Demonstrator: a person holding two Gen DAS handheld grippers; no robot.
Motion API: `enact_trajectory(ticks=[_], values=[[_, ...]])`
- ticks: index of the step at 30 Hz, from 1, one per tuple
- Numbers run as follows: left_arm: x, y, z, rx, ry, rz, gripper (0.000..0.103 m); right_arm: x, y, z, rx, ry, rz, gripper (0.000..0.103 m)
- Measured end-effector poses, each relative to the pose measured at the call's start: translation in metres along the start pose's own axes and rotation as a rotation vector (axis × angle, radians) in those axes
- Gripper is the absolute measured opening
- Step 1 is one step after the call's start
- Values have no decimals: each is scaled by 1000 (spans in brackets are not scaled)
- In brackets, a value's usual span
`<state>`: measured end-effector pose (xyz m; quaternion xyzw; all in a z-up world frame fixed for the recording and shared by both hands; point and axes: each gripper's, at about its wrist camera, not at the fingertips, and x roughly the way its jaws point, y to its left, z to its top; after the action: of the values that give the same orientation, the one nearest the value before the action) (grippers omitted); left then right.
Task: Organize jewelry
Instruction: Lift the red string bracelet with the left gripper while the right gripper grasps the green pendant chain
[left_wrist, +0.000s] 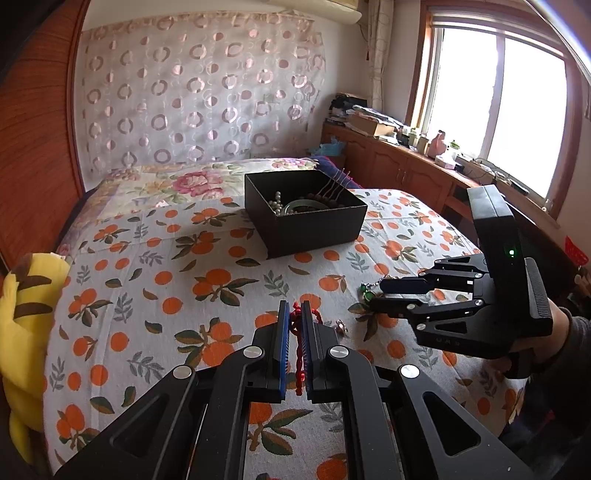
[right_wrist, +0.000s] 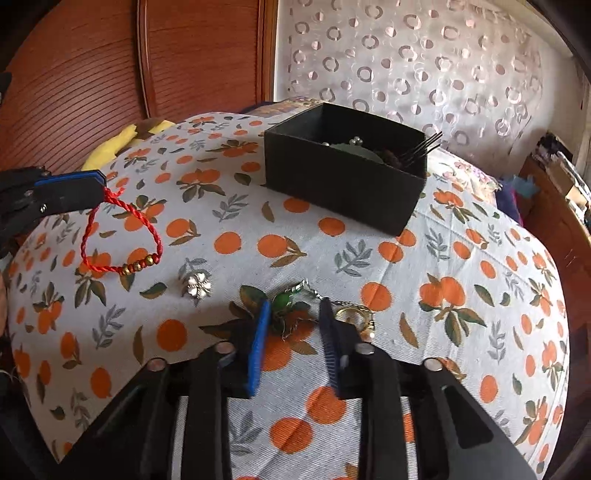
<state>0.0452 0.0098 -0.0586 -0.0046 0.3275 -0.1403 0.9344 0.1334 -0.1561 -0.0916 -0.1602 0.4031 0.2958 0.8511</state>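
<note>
The left gripper (left_wrist: 294, 314) is closed on a red cord bracelet (right_wrist: 122, 236), whose beaded loop hangs down to the bed (right_wrist: 461, 332) near its left edge. The right gripper (right_wrist: 293, 314) is open, its fingers either side of a green pendant (right_wrist: 282, 301) lying on the bedspread; a gold ring (right_wrist: 351, 315) lies just right of it and a silver flower charm (right_wrist: 198, 286) to the left. The black box (right_wrist: 343, 184), holding other jewelry, sits toward the far middle of the bed.

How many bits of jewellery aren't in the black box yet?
4: a red braided cord bracelet held by the left claw, a silver flower charm, a green-stone chain pendant between the open right claw's fingers, a gold pearl ring. Others may be hidden.
</note>
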Motion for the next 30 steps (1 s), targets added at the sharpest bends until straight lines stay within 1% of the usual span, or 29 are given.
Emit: enact_trajectory(ticks=[3, 10, 14, 18, 19, 21, 26, 30], values=[[0, 0, 0, 1, 0, 2, 5, -3, -4, -4, 13, 10, 20, 28], [0, 0, 0, 1, 0, 1, 5, -10, -1, 1, 13, -28, 45, 28], [0, 0, 0, -1, -1, 2, 5, 2, 5, 6, -13, 5, 30, 28], [0, 0, -1, -1, -2, 2, 5, 5, 6, 6, -21, 13, 25, 28], [1, 0, -1, 0, -1, 2, 5, 4, 7, 7, -28, 19, 30, 27], [0, 0, -1, 1, -2, 2, 5, 5, 7, 6, -26, 25, 60, 15], [0, -1, -1, 2, 0, 3, 5, 0, 19, 3, -62, 33, 107, 13], [-2, -1, 6, 5, -13, 6, 5, -13, 23, 6, -62, -7, 121, 13]])
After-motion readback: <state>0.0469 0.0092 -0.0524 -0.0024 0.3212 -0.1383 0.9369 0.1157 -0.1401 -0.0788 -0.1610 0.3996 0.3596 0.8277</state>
